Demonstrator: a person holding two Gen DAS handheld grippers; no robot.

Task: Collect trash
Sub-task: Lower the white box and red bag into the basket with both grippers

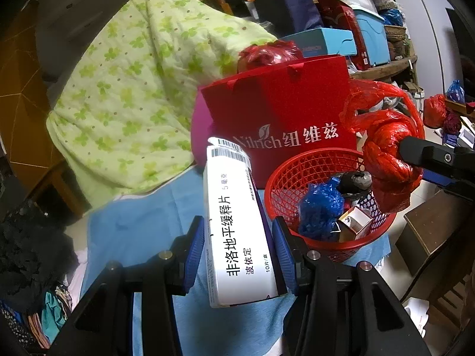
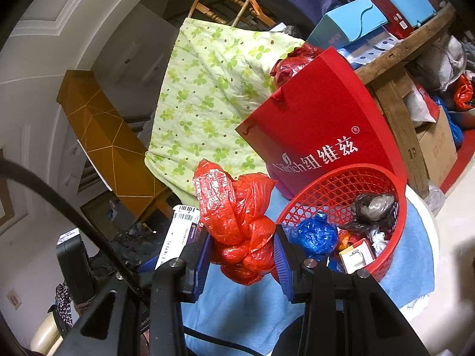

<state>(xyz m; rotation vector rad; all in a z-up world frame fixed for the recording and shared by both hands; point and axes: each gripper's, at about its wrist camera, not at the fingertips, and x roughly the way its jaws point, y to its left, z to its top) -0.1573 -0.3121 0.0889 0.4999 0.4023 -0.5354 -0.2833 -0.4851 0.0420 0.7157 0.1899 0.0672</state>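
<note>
Trash fills a red mesh basket (image 1: 299,178) on a blue cloth (image 1: 142,231) as the left hand-held gripper (image 1: 242,255) clamps a white medicine box (image 1: 237,222) and the right hand-held gripper (image 2: 243,255) grips a knotted red plastic bag (image 2: 237,222) beside it.

one basket (image 1: 285,178), one medicine box (image 1: 237,231), two claws (image 1: 240,255) (image 2: 242,255)

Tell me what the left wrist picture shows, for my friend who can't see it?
The left tongs grip a white medicine box beside a red mesh basket of trash on a blue cloth. At the right, the right tongs hold a knotted red plastic bag over the basket, with a red paper bag behind.
</note>
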